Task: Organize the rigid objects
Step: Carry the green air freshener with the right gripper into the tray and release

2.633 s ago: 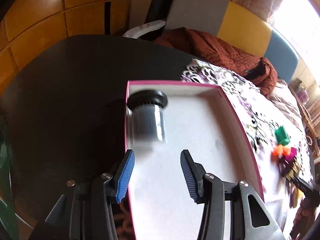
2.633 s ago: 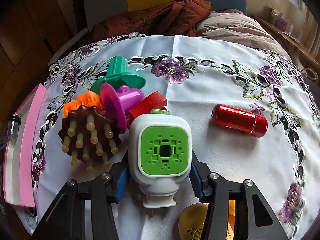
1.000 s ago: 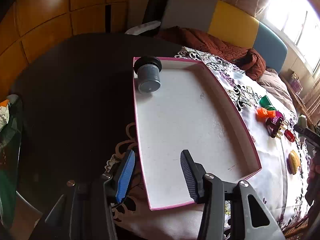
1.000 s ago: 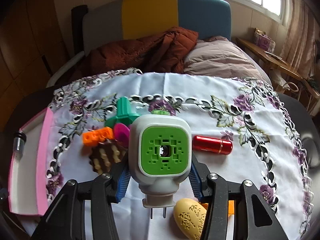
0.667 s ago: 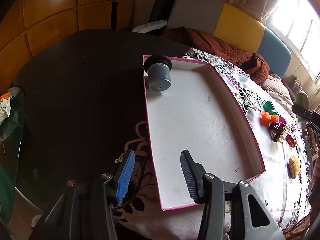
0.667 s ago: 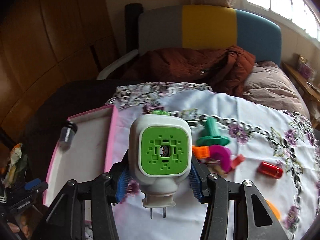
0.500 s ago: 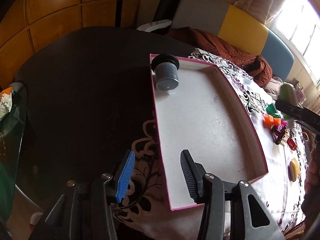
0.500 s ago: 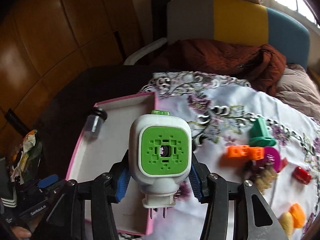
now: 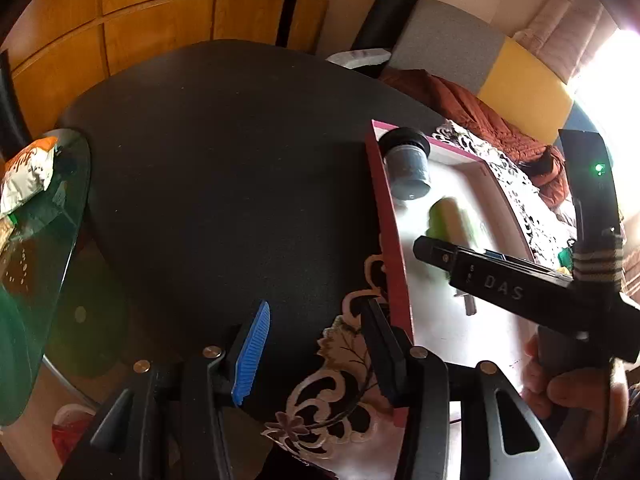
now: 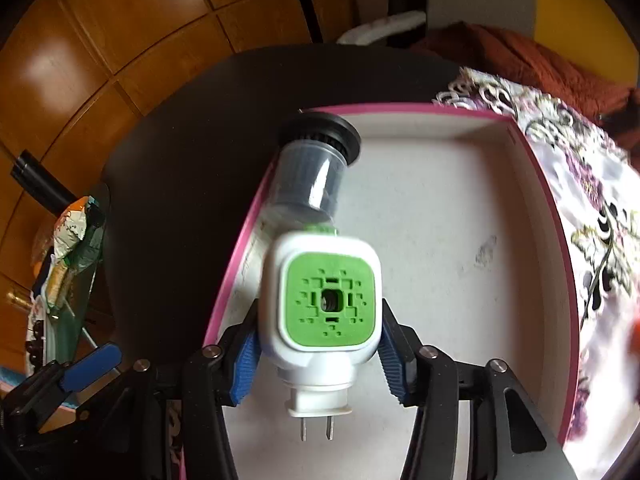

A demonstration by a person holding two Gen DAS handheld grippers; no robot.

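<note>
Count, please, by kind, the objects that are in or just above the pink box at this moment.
Jar with black cap: 1
Green-and-white plug-in device: 1
Total: 2

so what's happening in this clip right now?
The right gripper holds a white plug-in device with a green face over the pink-rimmed white tray, and its jaws are opening. A clear jar with a black cap lies in the tray's far corner. The left gripper is open and empty beside the tray.
</note>
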